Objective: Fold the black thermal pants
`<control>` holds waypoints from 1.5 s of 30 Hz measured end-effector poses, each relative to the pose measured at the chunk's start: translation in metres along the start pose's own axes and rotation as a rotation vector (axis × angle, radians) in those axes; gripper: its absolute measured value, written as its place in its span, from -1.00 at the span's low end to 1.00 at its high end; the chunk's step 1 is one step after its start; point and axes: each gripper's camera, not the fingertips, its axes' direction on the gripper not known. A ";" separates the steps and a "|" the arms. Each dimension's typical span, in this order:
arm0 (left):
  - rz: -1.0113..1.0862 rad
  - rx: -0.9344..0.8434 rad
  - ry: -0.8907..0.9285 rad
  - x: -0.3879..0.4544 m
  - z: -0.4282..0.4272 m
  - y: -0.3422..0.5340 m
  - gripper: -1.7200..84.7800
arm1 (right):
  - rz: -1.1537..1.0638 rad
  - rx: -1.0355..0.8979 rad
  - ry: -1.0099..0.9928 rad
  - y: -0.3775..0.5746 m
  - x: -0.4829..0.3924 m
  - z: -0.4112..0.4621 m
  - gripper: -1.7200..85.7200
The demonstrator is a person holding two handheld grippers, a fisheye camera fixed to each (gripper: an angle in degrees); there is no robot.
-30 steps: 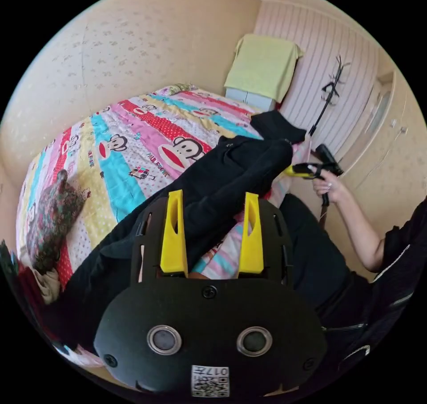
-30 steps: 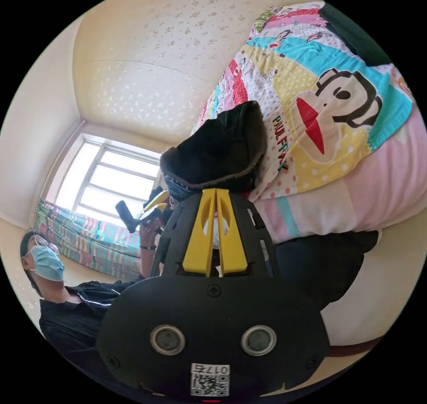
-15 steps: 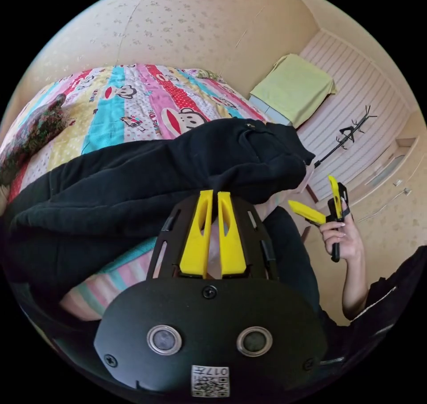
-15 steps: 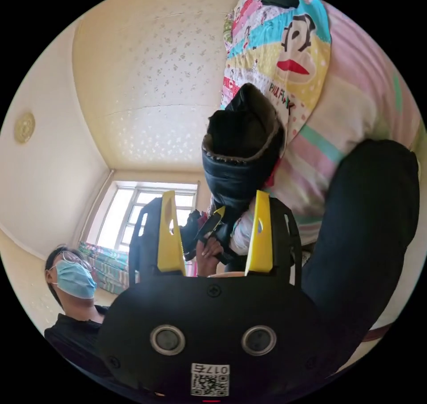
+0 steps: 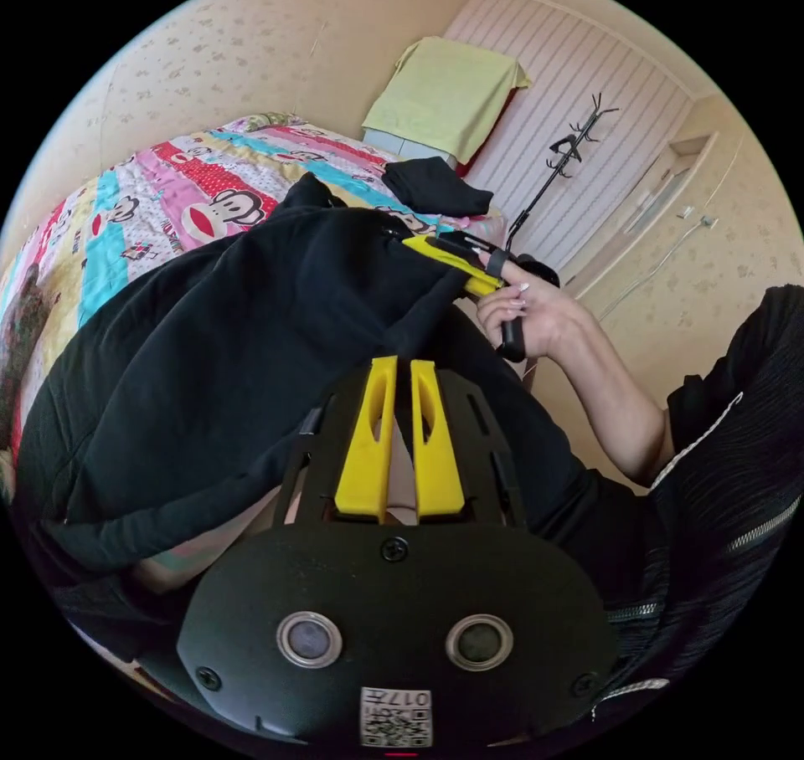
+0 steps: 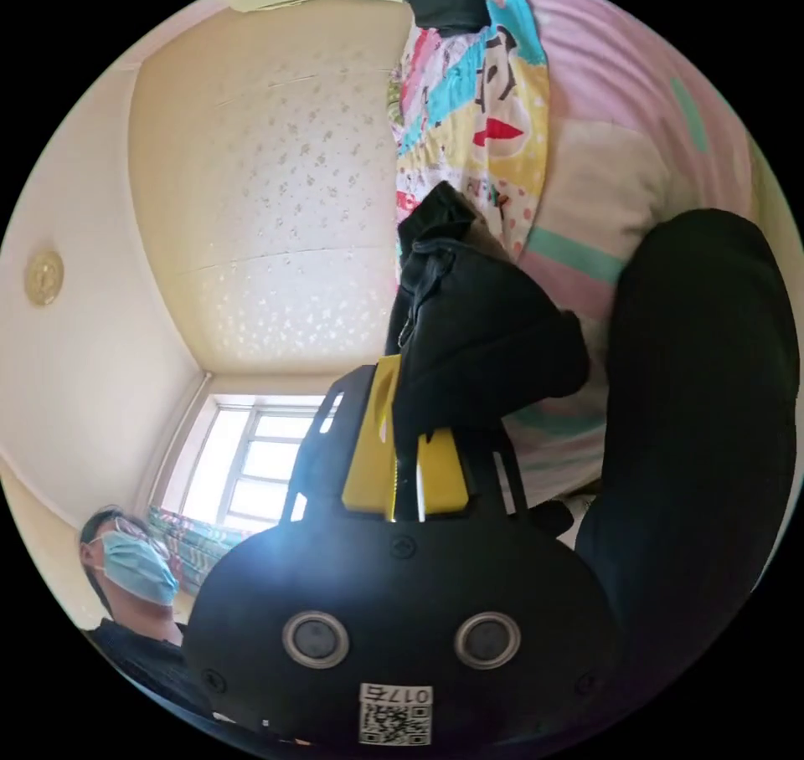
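**Right tongs bite the pants; left tongs shut on nothing I can see**

Nearest to me, my left tongs (image 5: 396,367) are closed, the 2 yellow jaws almost touching. Their tips meet the hanging edge of the pants (image 5: 251,350), but I cannot tell whether any cloth is caught between them. They were closed the same way 0.5 s ago; a full second ago they stood apart with a pant leg running between them.

The real change is on the other side. Half a second ago my right tongs (image 6: 408,450) were spread wide, clear of the cloth. Now, in the right gripper view, black fabric is drawn down between the jaws and pinched there, so they grip the pants (image 6: 477,333). From the left gripper view I see the same thing: the right tongs (image 5: 448,259), held in my right hand (image 5: 536,316), have their yellow jaw laid into the bunched edge of the cloth.

The pants lie heaped on the near edge of the bed (image 5: 159,199), part of them lifted and spilling over the side toward me. Farther back on the bed sits another folded dark garment (image 5: 435,187).

My reading: I have just taken a fresh grip with the right side, so the next move should be to draw the pants out flat or carry that end over for a fold. No neat fold is made yet; the cloth is bunched.
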 end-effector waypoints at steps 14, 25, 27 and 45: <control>-0.009 0.131 0.115 -0.055 -0.068 -0.109 -0.83 | -0.175 0.001 0.317 -0.027 -0.029 -0.061 -0.97; 0.231 -0.180 0.032 -0.081 0.094 -0.383 -0.70 | -0.160 -0.007 0.223 -0.019 -0.030 -0.054 -0.97; 0.252 -0.227 0.028 -0.087 0.125 -0.409 -0.69 | -0.166 -0.012 0.218 -0.017 -0.032 -0.052 -0.97; 0.432 -0.658 0.056 -0.065 0.264 -0.412 -0.58 | -0.158 0.003 0.172 0.016 -0.046 -0.022 -0.93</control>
